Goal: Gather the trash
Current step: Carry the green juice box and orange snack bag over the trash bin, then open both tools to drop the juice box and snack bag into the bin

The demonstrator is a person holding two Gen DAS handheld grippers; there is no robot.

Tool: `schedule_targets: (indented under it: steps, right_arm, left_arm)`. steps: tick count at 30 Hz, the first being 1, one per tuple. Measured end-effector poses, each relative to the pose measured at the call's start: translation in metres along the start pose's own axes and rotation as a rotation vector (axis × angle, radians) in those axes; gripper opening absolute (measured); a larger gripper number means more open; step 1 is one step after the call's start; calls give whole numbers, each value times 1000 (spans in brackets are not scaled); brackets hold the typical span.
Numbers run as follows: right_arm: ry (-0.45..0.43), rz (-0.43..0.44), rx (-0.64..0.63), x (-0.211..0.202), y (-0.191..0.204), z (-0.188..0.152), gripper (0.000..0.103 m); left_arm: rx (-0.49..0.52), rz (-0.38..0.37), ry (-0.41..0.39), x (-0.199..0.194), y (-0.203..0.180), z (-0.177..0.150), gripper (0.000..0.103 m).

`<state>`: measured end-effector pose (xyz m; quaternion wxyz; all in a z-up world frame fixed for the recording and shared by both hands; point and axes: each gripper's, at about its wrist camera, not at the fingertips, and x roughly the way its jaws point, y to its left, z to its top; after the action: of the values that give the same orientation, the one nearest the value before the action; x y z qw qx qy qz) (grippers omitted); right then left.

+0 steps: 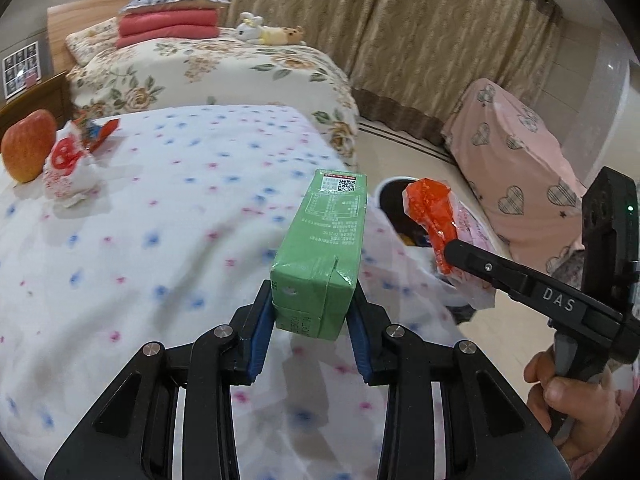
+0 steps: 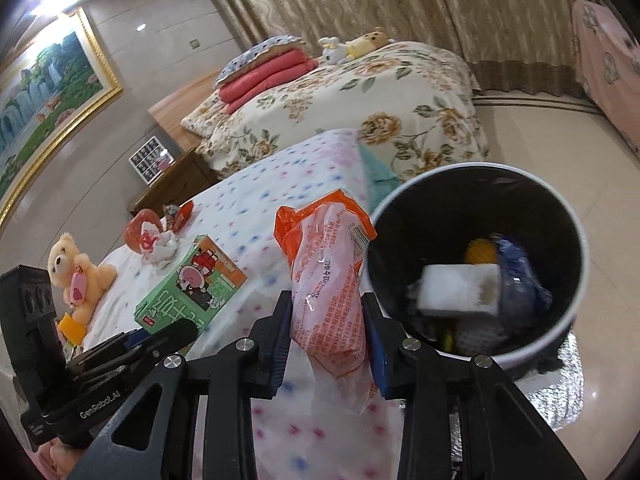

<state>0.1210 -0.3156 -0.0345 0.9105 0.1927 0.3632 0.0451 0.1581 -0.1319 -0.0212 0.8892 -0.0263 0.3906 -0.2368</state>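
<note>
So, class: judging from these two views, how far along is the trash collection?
Done: the bin already holds several discarded items. In hand: the left gripper clamps a green carton; the right gripper clamps an orange wrapper. Left: crumpled wrappers beside the apple.
</note>
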Motion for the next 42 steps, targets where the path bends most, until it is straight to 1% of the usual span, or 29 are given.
schedule_targets:
  steps: [8,19,21,34,42]
  right_arm:
    - [-23,-41,45,-17,-28,-3,34]
    - [-44,-62,82,-27,-53,-1,34]
    - [-46,-65,89,-28,-57,0,34]
    - [-48,-77,113,-25,-78,5,34]
    - [-35,-95,122,-18,-89,10,34]
  left_arm:
    - [44,-28,9,5,-29,0,33]
    - [102,-50,23,22,-65,7,33]
    - [113,-54,26,26,-71,9,31]
    - [139,-59,25,44,-91,24,31]
    - [152,-65,41,59,-100,30,31]
